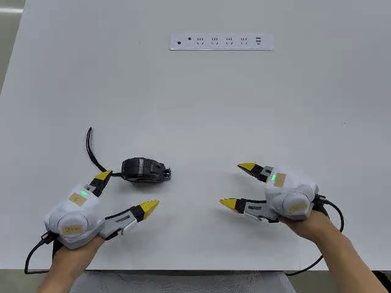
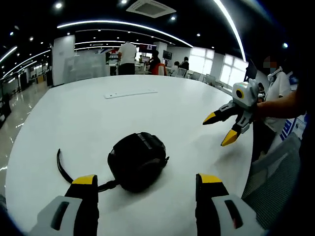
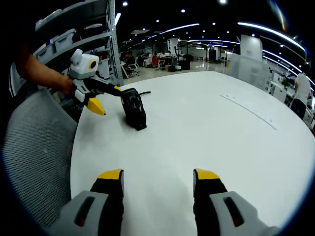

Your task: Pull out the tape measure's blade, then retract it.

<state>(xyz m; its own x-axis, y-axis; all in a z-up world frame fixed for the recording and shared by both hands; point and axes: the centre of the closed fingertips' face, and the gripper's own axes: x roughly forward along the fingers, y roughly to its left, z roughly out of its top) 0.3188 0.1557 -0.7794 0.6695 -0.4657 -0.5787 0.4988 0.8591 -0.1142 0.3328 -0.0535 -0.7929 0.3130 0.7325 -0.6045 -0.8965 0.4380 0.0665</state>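
A black tape measure (image 1: 144, 170) lies on the white table (image 1: 201, 104), with a black strap (image 1: 93, 150) curling off to its left. My left gripper (image 1: 126, 191) is open just in front of it, one yellow tip beside the case, not touching. In the left gripper view the tape measure (image 2: 137, 161) sits just beyond the open jaws, and the right gripper (image 2: 225, 127) hangs further off. My right gripper (image 1: 237, 185) is open to the right, nothing between its tips. In the right gripper view the tape measure (image 3: 134, 108) lies far ahead, the left gripper (image 3: 98, 98) beside it.
A white power strip (image 1: 220, 41) lies flat at the far middle of the table. The table's near edge (image 1: 183, 270) runs just behind my hands. Black cables trail from both grippers. People and office desks stand in the background.
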